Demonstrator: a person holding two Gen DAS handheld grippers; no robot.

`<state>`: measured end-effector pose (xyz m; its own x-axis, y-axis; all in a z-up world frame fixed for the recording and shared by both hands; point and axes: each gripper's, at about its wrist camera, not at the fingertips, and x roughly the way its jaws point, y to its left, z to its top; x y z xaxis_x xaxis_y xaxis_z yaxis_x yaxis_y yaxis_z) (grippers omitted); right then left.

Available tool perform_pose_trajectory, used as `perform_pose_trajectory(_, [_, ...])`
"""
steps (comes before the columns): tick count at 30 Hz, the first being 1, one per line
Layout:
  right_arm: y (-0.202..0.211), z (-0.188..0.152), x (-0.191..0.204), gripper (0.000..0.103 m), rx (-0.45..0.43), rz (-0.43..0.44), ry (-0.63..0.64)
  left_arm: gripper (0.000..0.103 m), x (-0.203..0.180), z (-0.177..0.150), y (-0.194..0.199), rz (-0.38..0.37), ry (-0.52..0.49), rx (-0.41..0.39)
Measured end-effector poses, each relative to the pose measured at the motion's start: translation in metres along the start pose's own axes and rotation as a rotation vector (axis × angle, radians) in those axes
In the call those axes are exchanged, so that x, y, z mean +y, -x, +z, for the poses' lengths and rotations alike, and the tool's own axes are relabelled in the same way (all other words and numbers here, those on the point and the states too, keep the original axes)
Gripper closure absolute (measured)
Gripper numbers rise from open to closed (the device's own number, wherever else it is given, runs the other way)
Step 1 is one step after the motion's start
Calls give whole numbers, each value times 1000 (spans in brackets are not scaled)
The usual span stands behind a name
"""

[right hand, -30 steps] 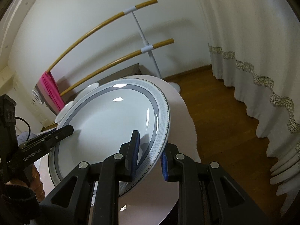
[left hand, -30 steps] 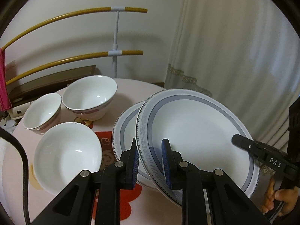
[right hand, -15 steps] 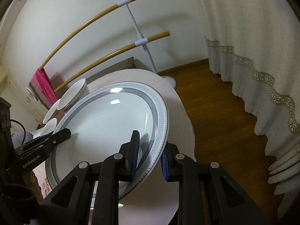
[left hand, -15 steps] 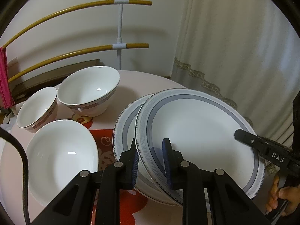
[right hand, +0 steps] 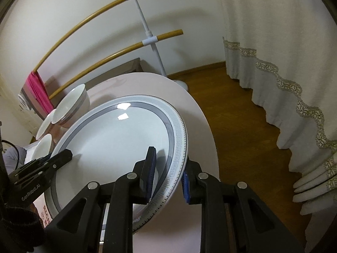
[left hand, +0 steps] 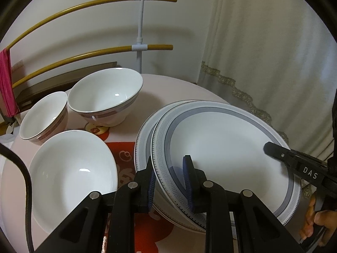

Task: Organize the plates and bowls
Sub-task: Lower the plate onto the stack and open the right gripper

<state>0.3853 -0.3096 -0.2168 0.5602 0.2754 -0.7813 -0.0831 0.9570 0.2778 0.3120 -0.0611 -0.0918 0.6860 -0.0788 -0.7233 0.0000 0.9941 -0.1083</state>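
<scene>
A: Step in hand?
B: Stacking. Top plate (left hand: 223,158) held at both rims, tilted, just above the lower plate (left hand: 145,135) on the bench (left hand: 168,86).
A: Fingers?
B: Left gripper (left hand: 168,181) clamped on the near-left rim, one pad above, one below. Right gripper (right hand: 168,172) clamped on the right rim the same way.
A: Next move?
B: Probably lowering level onto the lower plate, centring the rims, then easing both grips off together. Risk of a slide or a chip if one side drops first.
A: Count?
B: Two plates, both at right. Three bowls at left: far bowl (left hand: 105,99), small bowl (left hand: 44,116) beside it, near bowl (left hand: 71,175). None nested yet.
</scene>
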Motion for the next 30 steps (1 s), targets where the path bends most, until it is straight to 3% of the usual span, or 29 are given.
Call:
perform_pose_trajectory(18, [-10, 9, 17, 69, 57, -147, -4, 81, -2, 1, 0, 4, 14, 11])
perform_pose_trajectory(30, [-14, 11, 24, 64, 72, -198, -3, 81, 5, 1, -1, 3, 19, 6])
